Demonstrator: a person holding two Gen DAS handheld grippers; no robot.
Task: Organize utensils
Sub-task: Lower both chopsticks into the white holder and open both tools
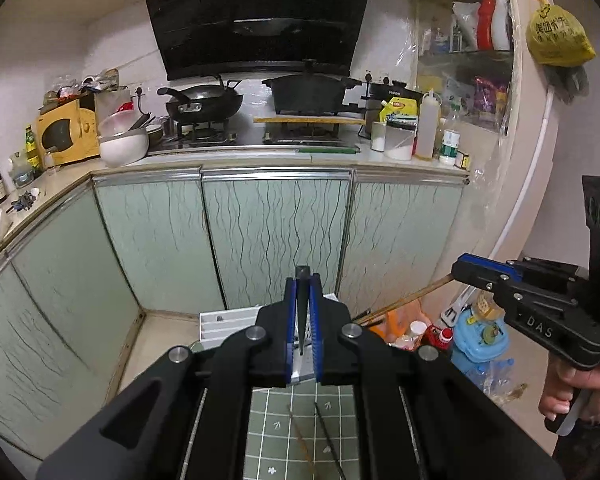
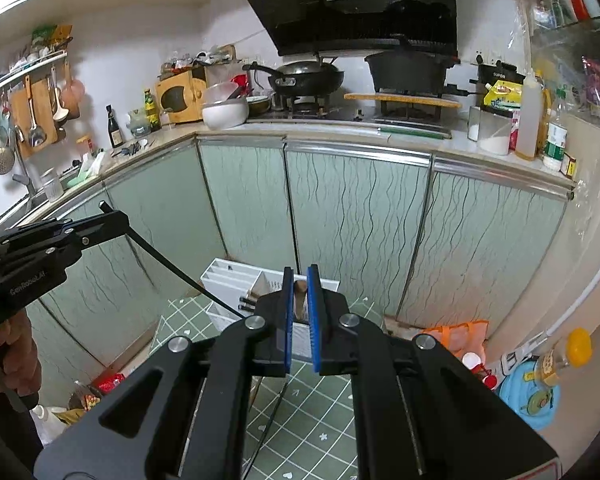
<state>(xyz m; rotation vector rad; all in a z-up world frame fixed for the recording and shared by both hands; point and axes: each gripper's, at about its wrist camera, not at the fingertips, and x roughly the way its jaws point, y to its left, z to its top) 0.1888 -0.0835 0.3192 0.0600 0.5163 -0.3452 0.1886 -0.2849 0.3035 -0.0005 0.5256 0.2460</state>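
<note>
My left gripper (image 1: 302, 281) is shut on a black chopstick (image 1: 302, 320) that points up between its blue pads. From the right wrist view the same left gripper (image 2: 116, 221) shows at the left, with the black chopstick (image 2: 172, 266) slanting down to the right. My right gripper (image 2: 300, 271) is shut on a brown wooden chopstick (image 2: 300, 300). In the left wrist view that right gripper (image 1: 462, 269) holds the brown chopstick (image 1: 404, 300) slanting down to the left. Both hang above a white utensil organizer (image 2: 224, 276) on a green grid mat (image 2: 320, 420). Two more chopsticks (image 1: 324, 436) lie on the mat.
Pale green cabinet doors (image 1: 276, 236) stand right behind the organizer. The counter above carries a wok (image 1: 204, 102), a pot (image 1: 310, 92), a white bowl (image 1: 124, 146) and bottles. Floor clutter, a blue tub (image 1: 478, 340) and an orange bag (image 2: 456, 334), sits at the right.
</note>
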